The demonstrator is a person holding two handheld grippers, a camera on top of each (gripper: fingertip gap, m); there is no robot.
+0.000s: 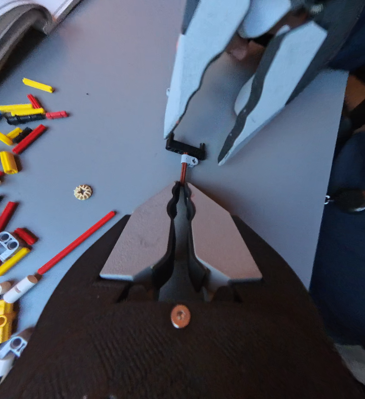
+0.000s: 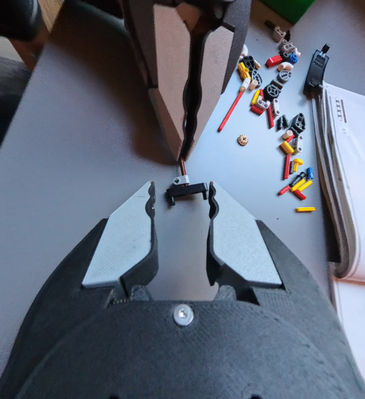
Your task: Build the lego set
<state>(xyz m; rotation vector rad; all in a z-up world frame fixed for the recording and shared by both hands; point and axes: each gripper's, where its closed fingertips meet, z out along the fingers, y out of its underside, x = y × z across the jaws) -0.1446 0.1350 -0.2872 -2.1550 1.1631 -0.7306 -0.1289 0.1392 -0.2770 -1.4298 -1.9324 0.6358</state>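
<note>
Left tongs: my left gripper (image 1: 182, 183) points forward and low over the table, its two fingers pinched together on the near end of a dark red axle (image 1: 184, 171); both pads press on it.
Right tongs: my right gripper (image 2: 181, 190) faces the left one tip to tip, fingers wide apart and gripping nothing. One fingertip (image 2: 212, 190) sits just beside an end of the black beam; on the other side grey table shows between tip and beam.
Held piece: the axle is thin and ridged along its length. It runs from my left tips through a small light grey connector (image 1: 189, 160) into a black beam (image 1: 184, 149) that lies crosswise, with a short peg standing at each end.
Surface: the grey table (image 1: 116, 64) is smooth and matt.
Loose parts: to the outer side of my left tongs lie a tan toothed gear (image 1: 82, 192), a long red axle (image 1: 75, 243), and a scatter of yellow, red, black and grey pieces (image 1: 6, 164).
Booklet: an open booklet (image 2: 354, 172) lies beyond the scatter.
Edges and room: the table edge (image 1: 337, 151) runs close beside the right tongs; bare table lies between the assembly and the gear.
</note>
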